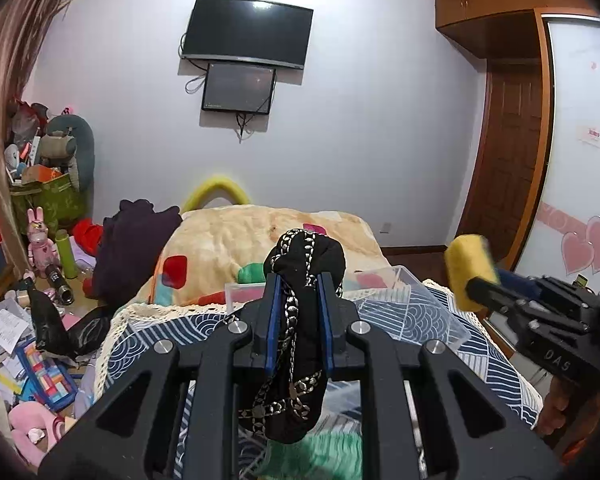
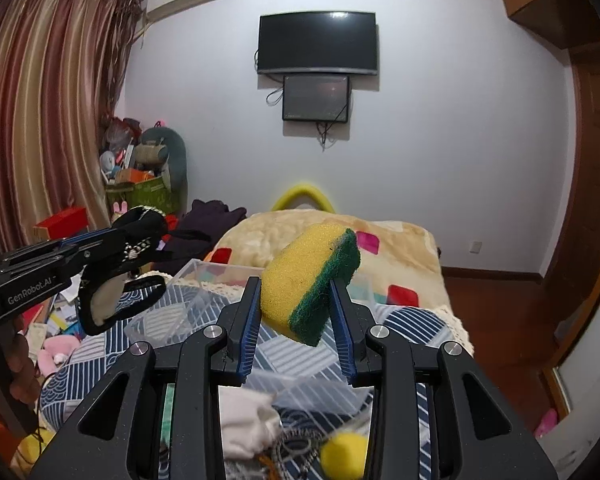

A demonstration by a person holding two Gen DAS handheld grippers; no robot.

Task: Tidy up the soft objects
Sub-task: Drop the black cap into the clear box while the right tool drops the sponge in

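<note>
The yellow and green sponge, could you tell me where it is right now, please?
The sponge is clamped in the right gripper, held in the air above the clear plastic box on the bed; in the left wrist view it shows at the right edge.

The left gripper (image 1: pixel 298 280) is left of the right gripper (image 2: pixel 296 294). Between the left fingers (image 1: pixel 274 312) is a cloth item (image 1: pixel 304 320); between the right fingers (image 2: pixel 250 312), a sponge (image 2: pixel 310 280). Both are above the bed (image 1: pixel 440 320), before a container (image 2: pixel 204 296). Behind it lies a blanket (image 1: pixel 260 232); televisions (image 2: pixel 318 44) hang on the far wall.
</note>
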